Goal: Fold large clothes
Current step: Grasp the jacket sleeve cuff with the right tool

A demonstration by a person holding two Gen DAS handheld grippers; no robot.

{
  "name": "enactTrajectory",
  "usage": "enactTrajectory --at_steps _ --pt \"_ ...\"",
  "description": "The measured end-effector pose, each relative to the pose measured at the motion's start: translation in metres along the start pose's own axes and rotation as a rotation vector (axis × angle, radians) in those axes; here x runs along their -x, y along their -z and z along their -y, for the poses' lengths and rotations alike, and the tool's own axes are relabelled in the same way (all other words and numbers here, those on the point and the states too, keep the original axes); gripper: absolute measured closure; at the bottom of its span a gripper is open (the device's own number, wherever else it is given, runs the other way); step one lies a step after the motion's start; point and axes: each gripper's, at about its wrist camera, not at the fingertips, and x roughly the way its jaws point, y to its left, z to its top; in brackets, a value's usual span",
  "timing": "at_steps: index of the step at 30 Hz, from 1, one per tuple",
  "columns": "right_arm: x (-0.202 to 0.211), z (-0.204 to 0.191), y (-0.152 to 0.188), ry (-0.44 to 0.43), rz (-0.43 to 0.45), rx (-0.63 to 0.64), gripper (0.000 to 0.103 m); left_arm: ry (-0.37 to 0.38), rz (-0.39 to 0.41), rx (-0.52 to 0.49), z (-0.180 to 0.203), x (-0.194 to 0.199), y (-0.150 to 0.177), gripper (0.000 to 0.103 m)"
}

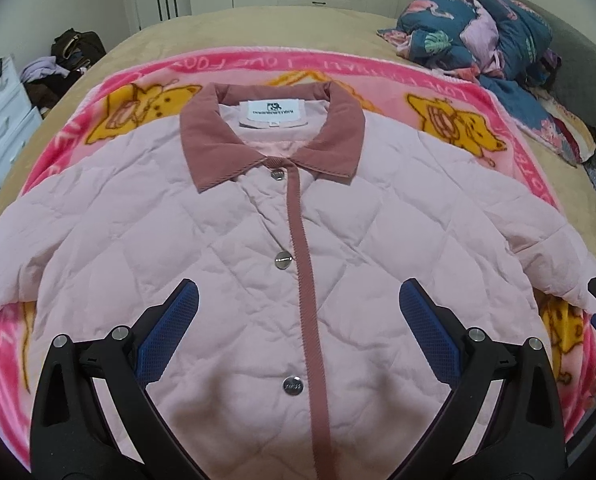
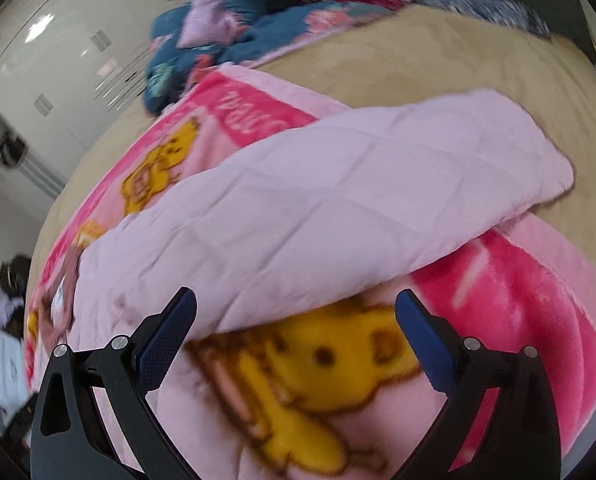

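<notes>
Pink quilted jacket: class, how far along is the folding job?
Done: the pink quilted jacket lies flat, buttoned, on the cartoon blanket. In hand: nothing; the left gripper and right gripper are open. Left: the sleeve and body are unfolded.

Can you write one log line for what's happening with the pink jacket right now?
left gripper: open, over jacket front | right gripper: open, near sleeve | jacket: flat, buttoned, unfolded on blanket
</notes>
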Motion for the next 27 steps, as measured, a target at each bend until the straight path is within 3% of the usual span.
enactTrajectory --at_steps 8,16,18,21,23,27 --pt "-0.027 0.049 -0.027 0.036 0.007 -0.174 0.004 -0.032 -0.019 -0.004 0.006 -0.019 -0.012 0.009" --pt "-0.037 0.094 -0.059 -0.040 0.079 -0.308 0.004 -0.047 -0.035 0.017 0.005 -0.036 -0.028 0.009" --pt "-0.035 0.100 -0.065 -0.036 0.100 -0.321 0.015 -0.052 -0.035 0.020 0.005 -0.039 -0.032 0.009" --pt "-0.034 0.103 -0.076 -0.049 0.129 -0.335 0.056 -0.064 -0.023 0.015 0.004 -0.040 -0.037 0.009" --pt "-0.025 0.094 -0.085 -0.061 0.157 -0.293 0.071 -0.074 -0.019 0.012 0.002 -0.039 -0.040 0.009" --pt "0.005 0.060 -0.100 -0.094 0.244 -0.162 0.081 -0.085 -0.010 0.006 -0.006 -0.034 -0.044 0.009"
